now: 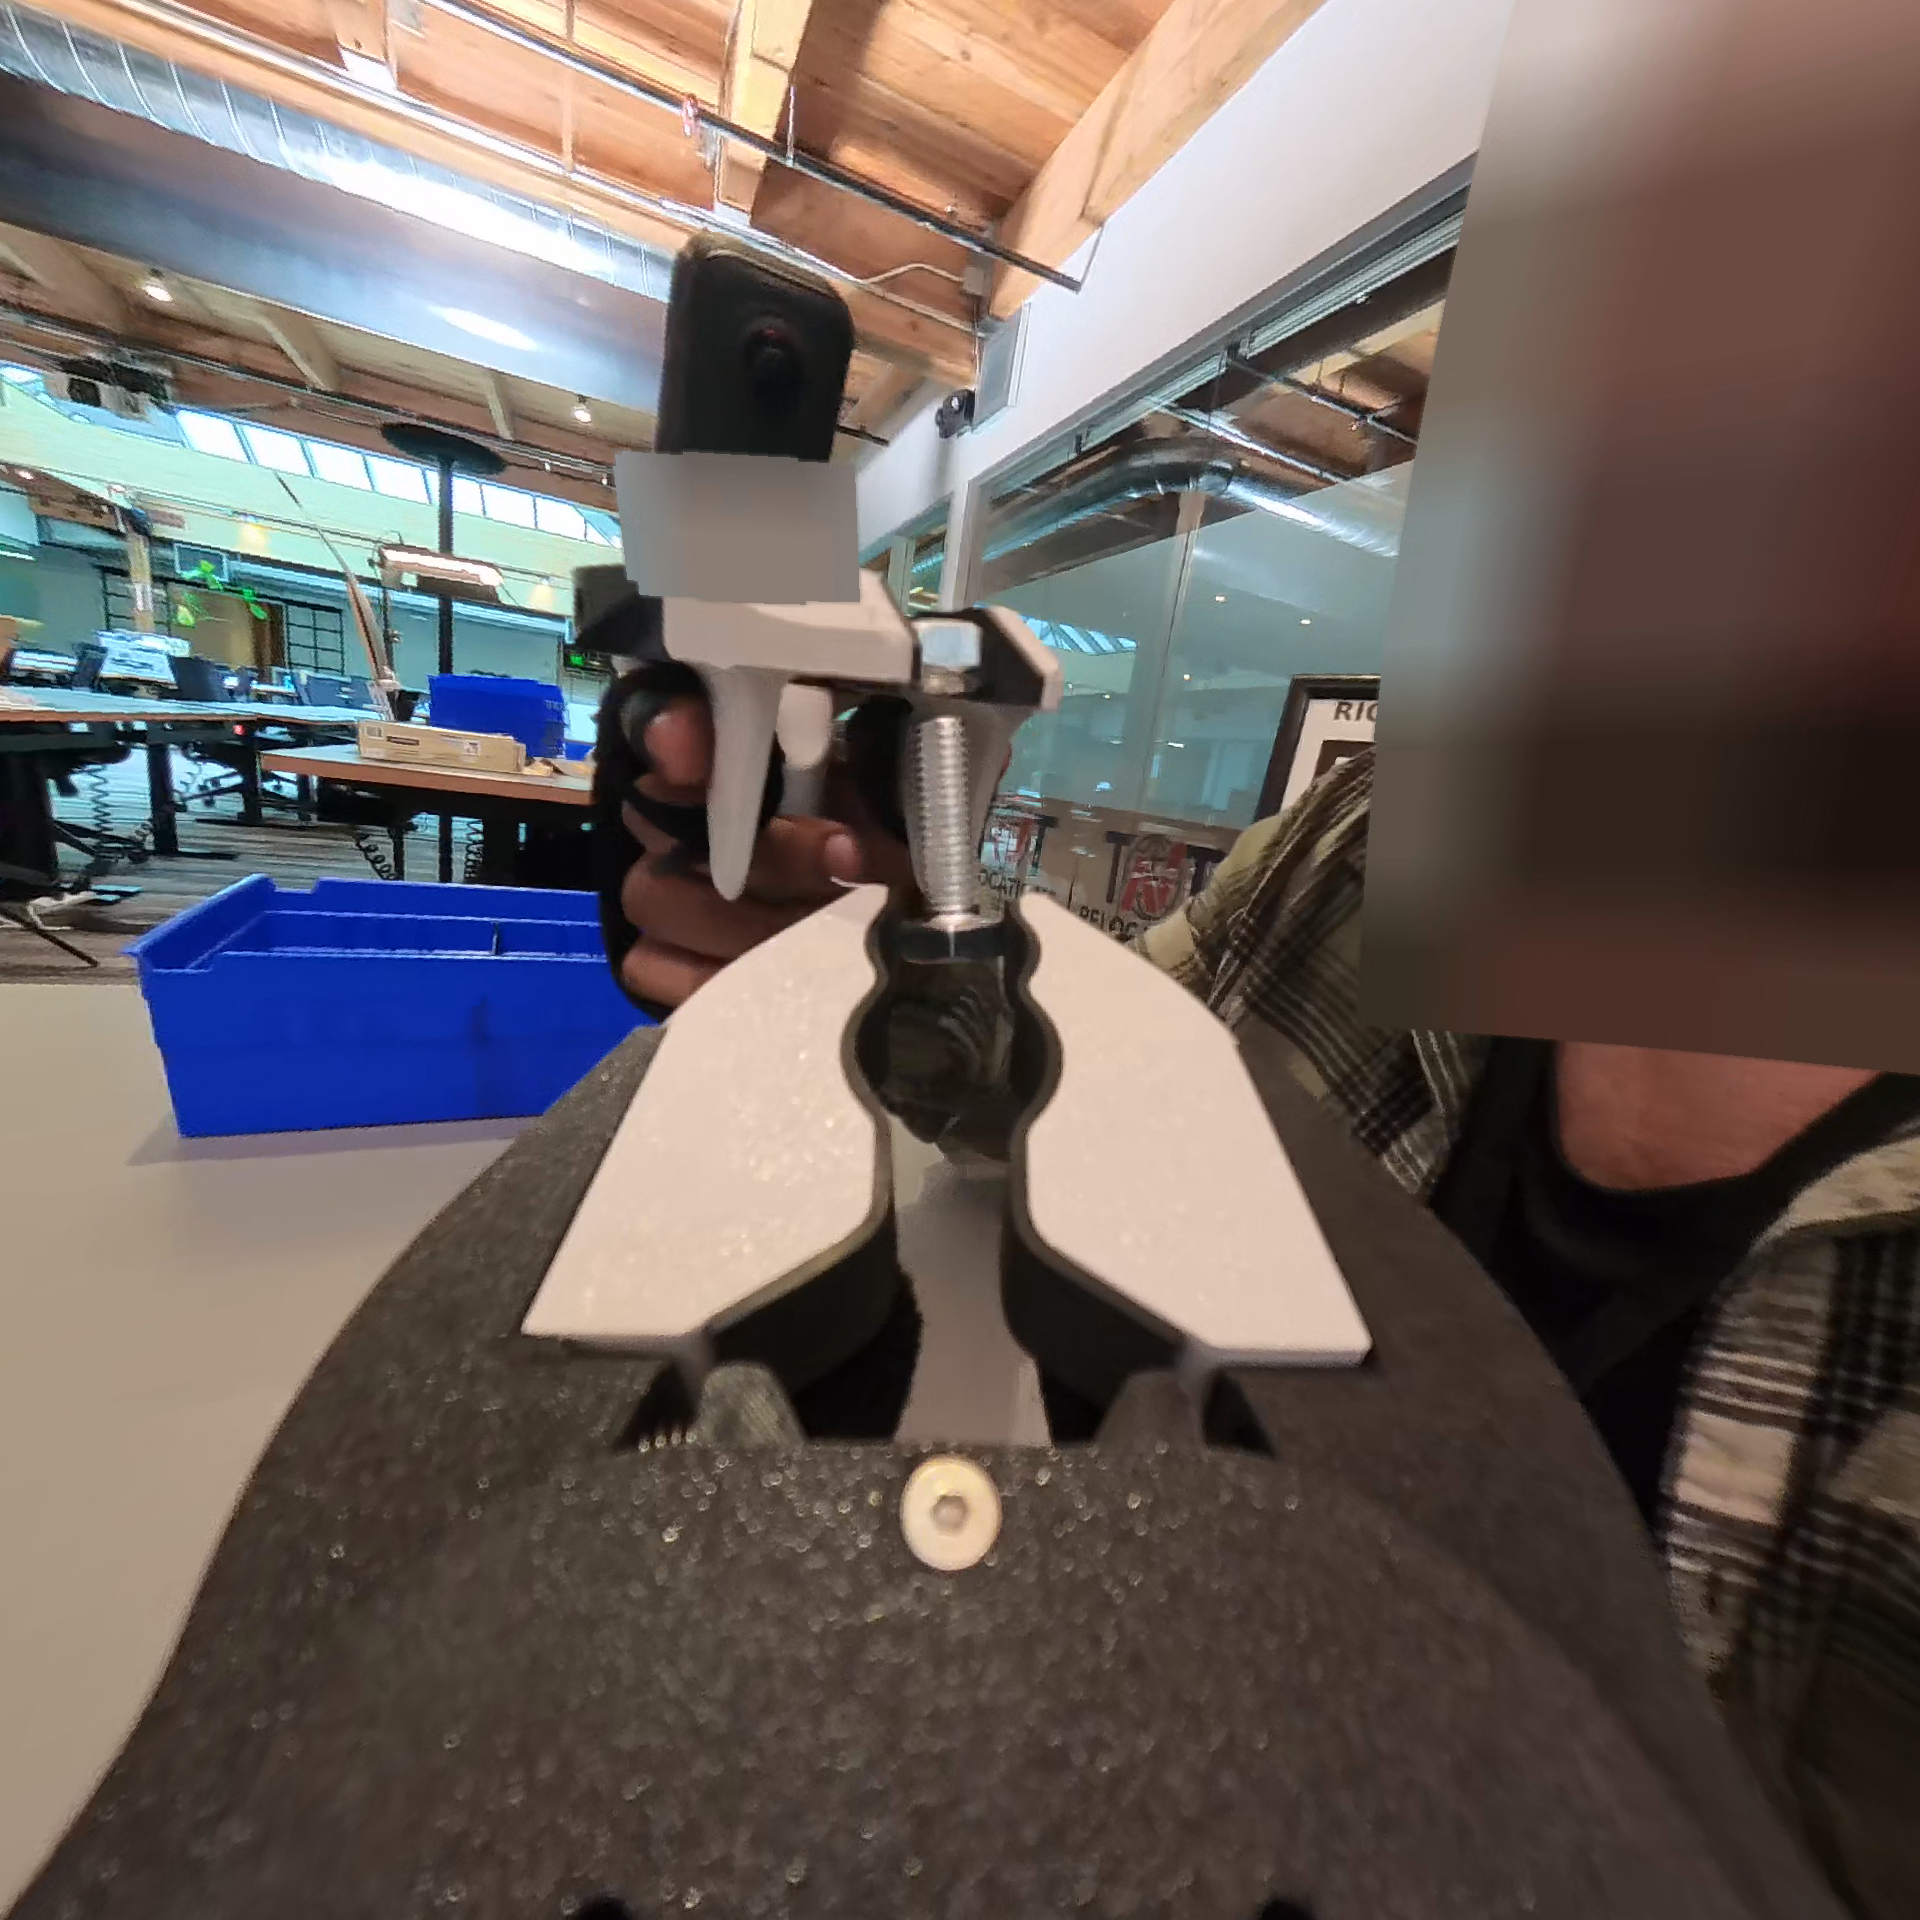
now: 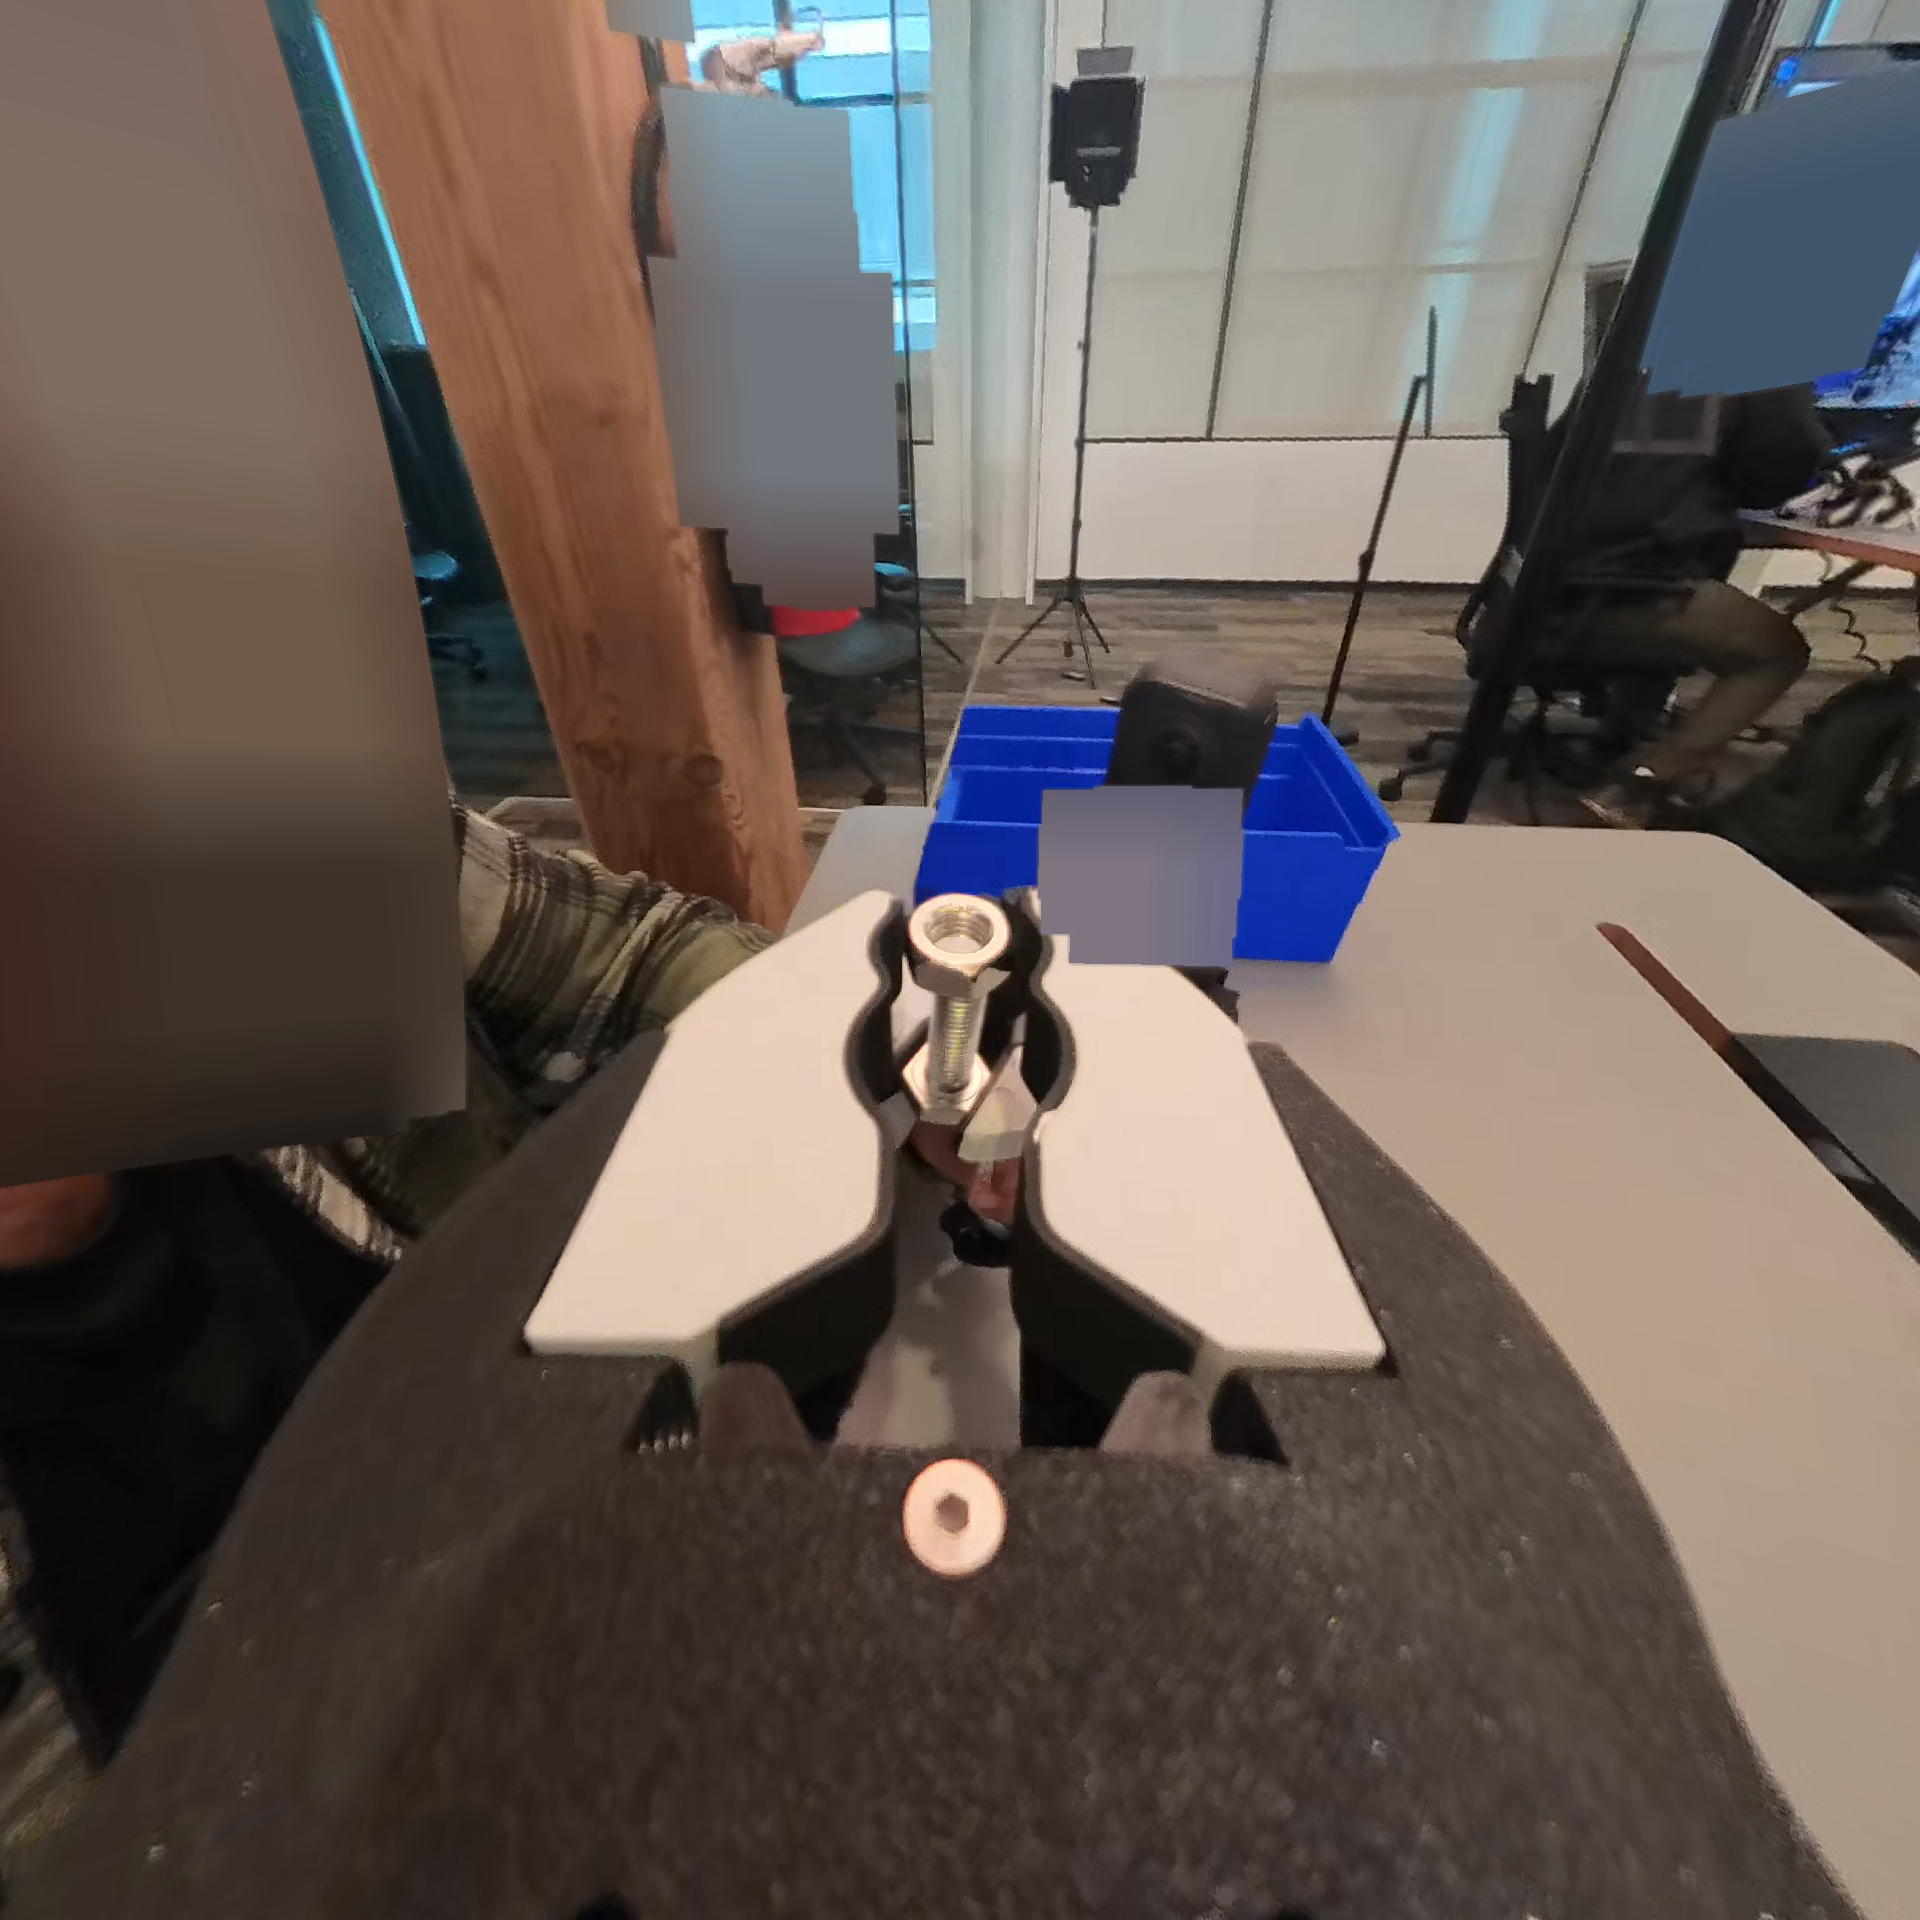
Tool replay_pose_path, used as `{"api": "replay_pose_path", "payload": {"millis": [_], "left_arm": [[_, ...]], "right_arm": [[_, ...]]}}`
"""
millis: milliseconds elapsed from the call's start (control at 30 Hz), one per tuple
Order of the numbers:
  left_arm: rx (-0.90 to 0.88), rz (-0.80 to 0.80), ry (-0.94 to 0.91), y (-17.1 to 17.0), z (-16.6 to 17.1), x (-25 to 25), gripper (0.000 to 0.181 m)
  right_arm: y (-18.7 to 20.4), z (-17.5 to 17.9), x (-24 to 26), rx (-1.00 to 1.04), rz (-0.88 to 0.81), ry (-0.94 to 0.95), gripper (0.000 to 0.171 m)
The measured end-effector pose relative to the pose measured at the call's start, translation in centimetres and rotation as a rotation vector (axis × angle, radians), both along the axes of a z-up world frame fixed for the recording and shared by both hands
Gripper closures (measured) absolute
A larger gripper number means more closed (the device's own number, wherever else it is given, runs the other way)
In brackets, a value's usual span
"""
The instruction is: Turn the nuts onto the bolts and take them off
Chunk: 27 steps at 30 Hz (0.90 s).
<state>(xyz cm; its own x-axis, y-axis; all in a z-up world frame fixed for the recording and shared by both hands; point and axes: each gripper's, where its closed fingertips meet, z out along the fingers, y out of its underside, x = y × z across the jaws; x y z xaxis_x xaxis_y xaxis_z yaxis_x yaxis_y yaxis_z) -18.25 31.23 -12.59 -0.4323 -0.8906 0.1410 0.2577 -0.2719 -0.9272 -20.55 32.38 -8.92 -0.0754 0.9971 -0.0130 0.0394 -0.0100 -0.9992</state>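
Grey tabletop (image 2: 1558,987) lay beyond the fingers. Left gripper (image 1: 940,930) clamped the bolt (image 1: 940,810) head between its fingertips; right gripper (image 2: 956,930) pinched the nut (image 2: 954,943). Keeping them coaxial seemed key.

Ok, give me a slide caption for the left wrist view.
Left gripper holds the bolt by its head; right gripper grips the nut on top.

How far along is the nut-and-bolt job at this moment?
Done: the nut is engaged on the bolt, but only at its tip, and open thread shows inside it. In hand: the right gripper clamps the nut and the left gripper clamps what looks like the bolt's head end. Left: nearly the whole shank is bare, so either the full run down or the last turns off. These pictures cannot tell which.
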Motion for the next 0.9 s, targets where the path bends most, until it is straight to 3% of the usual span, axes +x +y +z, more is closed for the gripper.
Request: {"api": "replay_pose_path", "payload": {"millis": [100, 267, 600, 900], "left_arm": [[0.004, 0.005, 0.007, 0.0, -0.1, 0.1, 0.163], [0.021, 0.027, 0.028, 0.1, -0.4, 0.2, 0.163], [0.03, 0.041, 0.083, 0.1, -1.5, 1.3, 0.163], [0.049, 0.053, 0.114, 0.1, -2.1, 1.7, 0.163]], "right_arm": [[0.3, 1.2, 1.1, -0.012, 0.015, 0.068, 0.152], [2.6, 0.5, 5.9, -0.007, -0.161, 0.026, 0.152], [7.1, -2.1, 26.5, -0.069, -0.741, -0.128, 0.152], [6.6, -7.3, 40.5, -0.202, -1.063, -0.274, 0.151]]}}
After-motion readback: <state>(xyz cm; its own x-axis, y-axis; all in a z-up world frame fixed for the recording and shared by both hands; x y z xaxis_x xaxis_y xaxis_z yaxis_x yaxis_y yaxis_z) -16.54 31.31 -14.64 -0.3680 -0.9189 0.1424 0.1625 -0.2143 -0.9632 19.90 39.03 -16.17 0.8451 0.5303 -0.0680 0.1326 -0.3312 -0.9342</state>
